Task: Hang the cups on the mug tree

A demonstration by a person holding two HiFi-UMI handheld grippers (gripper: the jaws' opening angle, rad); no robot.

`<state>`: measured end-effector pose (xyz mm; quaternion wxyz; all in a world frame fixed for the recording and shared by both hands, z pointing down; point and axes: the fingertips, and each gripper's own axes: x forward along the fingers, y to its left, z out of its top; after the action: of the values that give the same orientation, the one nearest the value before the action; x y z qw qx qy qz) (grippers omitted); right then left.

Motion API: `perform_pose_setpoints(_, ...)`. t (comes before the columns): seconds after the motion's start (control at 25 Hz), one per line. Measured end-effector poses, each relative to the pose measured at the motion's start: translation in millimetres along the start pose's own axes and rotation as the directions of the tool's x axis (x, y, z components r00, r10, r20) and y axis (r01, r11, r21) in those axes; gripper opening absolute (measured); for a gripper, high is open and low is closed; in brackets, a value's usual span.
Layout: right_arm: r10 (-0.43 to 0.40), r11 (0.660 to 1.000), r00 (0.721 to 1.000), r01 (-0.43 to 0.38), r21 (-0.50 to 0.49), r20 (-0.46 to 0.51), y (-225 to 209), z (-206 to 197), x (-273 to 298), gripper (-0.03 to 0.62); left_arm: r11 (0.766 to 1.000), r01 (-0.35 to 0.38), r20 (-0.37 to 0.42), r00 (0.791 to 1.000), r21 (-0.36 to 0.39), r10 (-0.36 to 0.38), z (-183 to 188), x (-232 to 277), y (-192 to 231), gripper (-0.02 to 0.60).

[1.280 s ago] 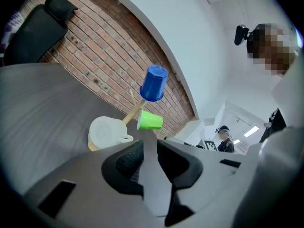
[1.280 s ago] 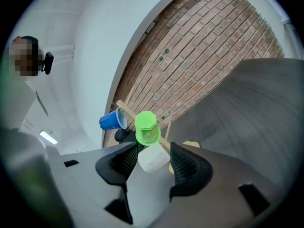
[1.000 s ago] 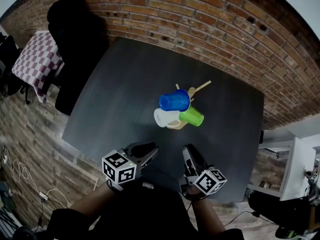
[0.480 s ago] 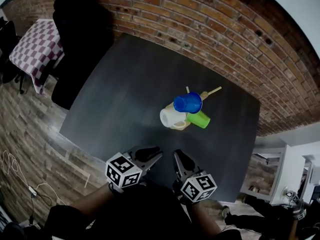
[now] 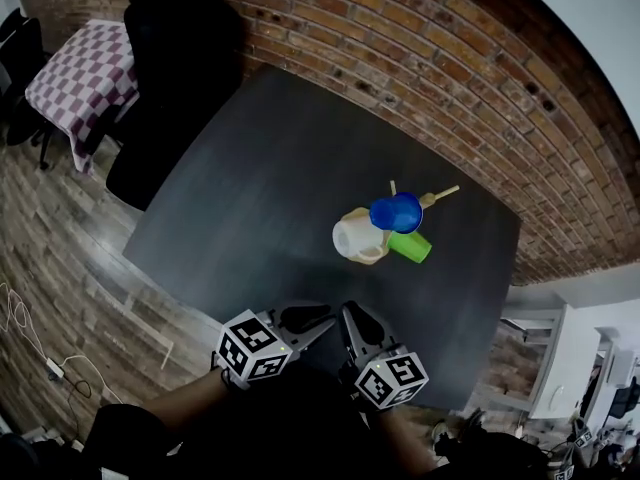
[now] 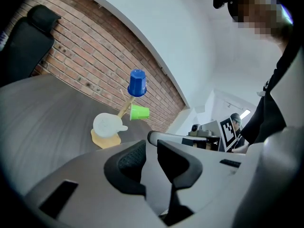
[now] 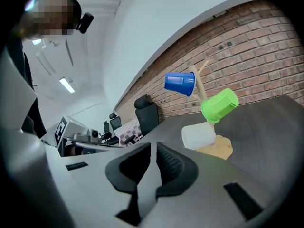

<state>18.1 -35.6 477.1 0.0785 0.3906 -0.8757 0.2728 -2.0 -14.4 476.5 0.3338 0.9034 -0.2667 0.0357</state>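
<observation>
Mug tree carrying three cups stands at 1 o'clock, with open table spreading toward 10 o'clock. At the 6 o'clock edge, the left gripper is slightly released. The right gripper has just been closing and is clenched; both are empty.

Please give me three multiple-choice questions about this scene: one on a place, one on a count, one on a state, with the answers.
1. Which cup hangs highest on the mug tree? A blue cup B green cup C white cup
2. How many cups hang on it? A two B three C four
3. What does the left gripper hold? A nothing B a cup C a spoon
Answers: 1 A, it tops the stem; 2 B, blue, green and white; 3 A, nothing stands between its jaws.
</observation>
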Motion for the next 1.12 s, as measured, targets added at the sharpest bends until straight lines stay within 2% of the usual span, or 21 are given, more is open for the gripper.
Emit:
perform_pose_setpoints(0.52, 0.009, 1.0, 1.0, -0.009, -0.001, -0.015, 11.5, -9.5, -4.6, 0.048, 1.0, -0.013, -0.016, 1.0, 0.001, 0.013, -3.2, -2.1, 1.1, 0.081)
perform_pose_setpoints(1.12, 0.003, 0.999, 0.999, -0.002, 0.033, -0.034, -1.6, -15.3, -9.4, 0.043, 0.999, -0.038, -0.02, 0.999, -0.027, 0.038, -7.8, 4.0, 2.2, 0.081)
